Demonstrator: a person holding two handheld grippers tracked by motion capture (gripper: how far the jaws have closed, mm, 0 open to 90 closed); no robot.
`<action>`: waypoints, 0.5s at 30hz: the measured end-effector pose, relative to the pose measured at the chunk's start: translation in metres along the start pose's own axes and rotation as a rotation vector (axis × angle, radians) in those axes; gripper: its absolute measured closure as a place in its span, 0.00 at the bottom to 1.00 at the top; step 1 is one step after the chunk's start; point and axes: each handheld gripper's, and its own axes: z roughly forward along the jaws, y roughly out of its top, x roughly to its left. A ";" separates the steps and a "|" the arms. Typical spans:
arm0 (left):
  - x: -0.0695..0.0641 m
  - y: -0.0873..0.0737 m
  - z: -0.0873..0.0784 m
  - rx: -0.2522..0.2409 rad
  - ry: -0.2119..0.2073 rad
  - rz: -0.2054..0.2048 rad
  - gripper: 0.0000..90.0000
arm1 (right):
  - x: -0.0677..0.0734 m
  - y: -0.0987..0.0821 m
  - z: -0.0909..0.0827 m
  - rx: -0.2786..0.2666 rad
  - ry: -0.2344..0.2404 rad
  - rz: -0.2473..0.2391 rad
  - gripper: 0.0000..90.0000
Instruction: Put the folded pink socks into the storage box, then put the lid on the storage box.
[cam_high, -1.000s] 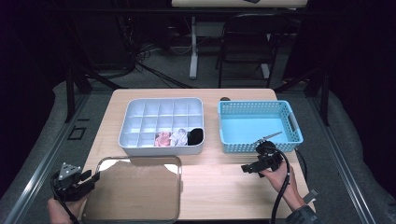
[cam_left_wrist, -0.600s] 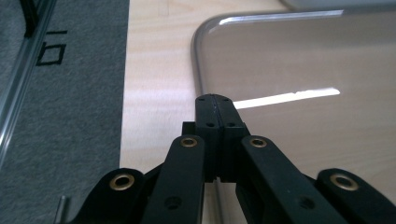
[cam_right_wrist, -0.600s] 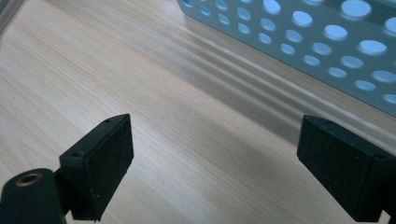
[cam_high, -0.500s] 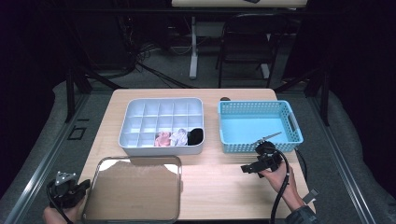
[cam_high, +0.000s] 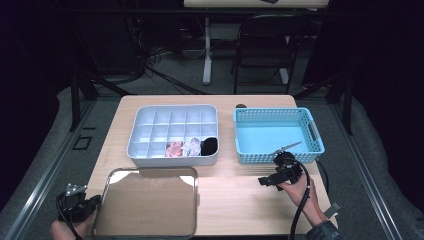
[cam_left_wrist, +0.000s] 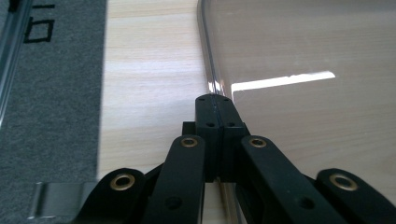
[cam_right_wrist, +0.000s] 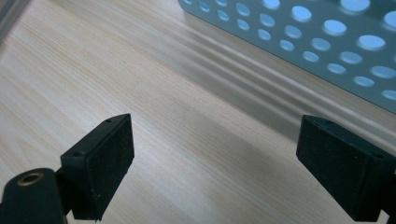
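Lower left of the high view: your left gripper (cam_high: 80, 206) sits at the left edge of the clear plastic lid (cam_high: 145, 202), which lies flat on the wooden table (cam_high: 235, 200) at the near edge. In the left gripper view the jaws have just been closing and now meet on the lid's raised rim (cam_left_wrist: 210, 70), pinching it. The rim runs straight away from the jaws toward the top of that frame, so the lid's body lies to the right of the tool.

Centre of the high view: the grey divided organizer box (cam_high: 172, 135) sits up-frame of the lid, well apart from it, with rolled cloth items (cam_high: 190, 148) in its near row. I'd judge the lid goes up and forward onto that box.

Right: your right gripper (cam_high: 280, 175) rests just in front of the blue perforated basket (cam_high: 277, 132), jaws spread wide and empty over bare table. The left hand is clearly nearer the lid.
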 end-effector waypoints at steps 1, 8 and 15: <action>-0.003 0.001 0.000 0.009 0.005 0.002 1.00 | 0.000 0.000 0.000 -0.002 -0.001 0.001 0.12; -0.017 0.008 0.001 0.053 -0.009 0.016 1.00 | -0.002 -0.002 -0.003 -0.006 -0.002 0.011 0.12; -0.022 0.013 0.003 0.088 -0.023 0.026 1.00 | -0.002 -0.003 -0.002 -0.012 0.005 0.028 0.12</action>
